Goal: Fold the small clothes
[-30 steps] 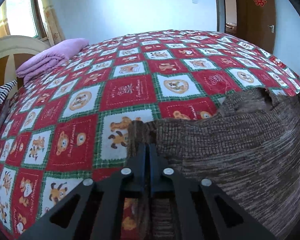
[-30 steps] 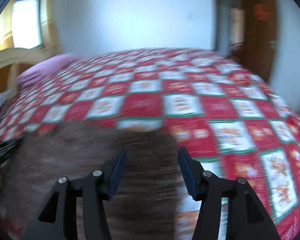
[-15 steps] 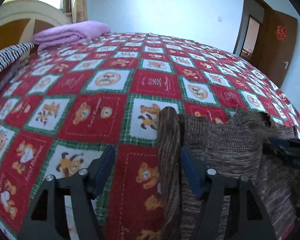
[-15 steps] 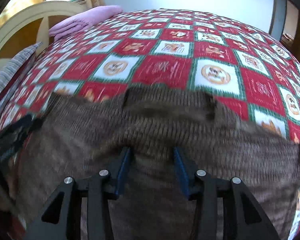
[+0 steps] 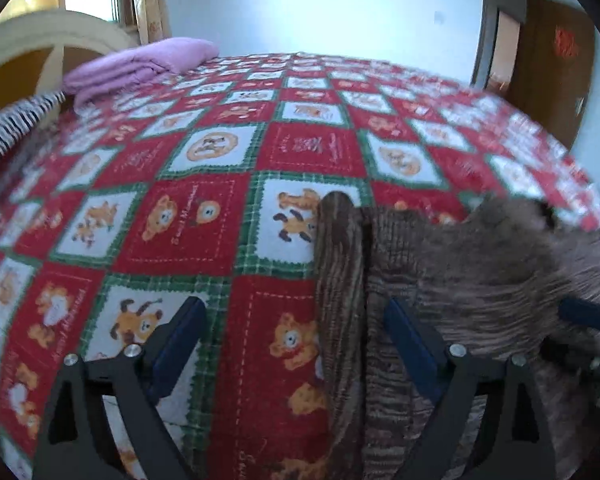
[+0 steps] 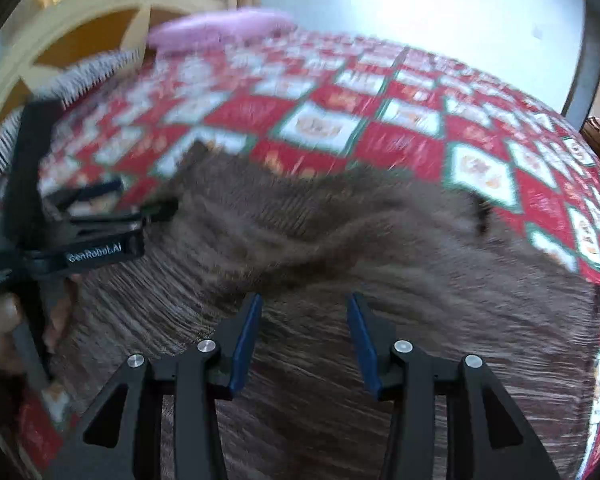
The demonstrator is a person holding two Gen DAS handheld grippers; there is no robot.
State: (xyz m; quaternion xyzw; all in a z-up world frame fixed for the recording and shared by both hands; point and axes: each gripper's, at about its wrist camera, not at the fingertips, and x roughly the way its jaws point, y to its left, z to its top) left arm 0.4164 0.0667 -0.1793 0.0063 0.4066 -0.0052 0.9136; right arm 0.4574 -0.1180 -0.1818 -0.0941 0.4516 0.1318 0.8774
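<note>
A brown knit sweater lies flat on the red teddy-bear bedspread. Its left edge is folded into a narrow strip. My left gripper hovers over that strip, its jaws opening wide; the strip lies between them, untouched by the pads. In the right wrist view the sweater fills the middle, and my right gripper stands open just above its body, gripping nothing. The left gripper shows at the sweater's left edge, held by a hand. The right gripper's tip pokes in at the left view's right edge.
A folded purple blanket lies at the far left by the cream headboard. Striped fabric sits at the bed's left side. A brown door stands at the back right.
My left gripper let go of the sweater's edge and spread wide, leaving the folded strip on the bed. The right gripper swept left across the sweater, closer to the left gripper.
</note>
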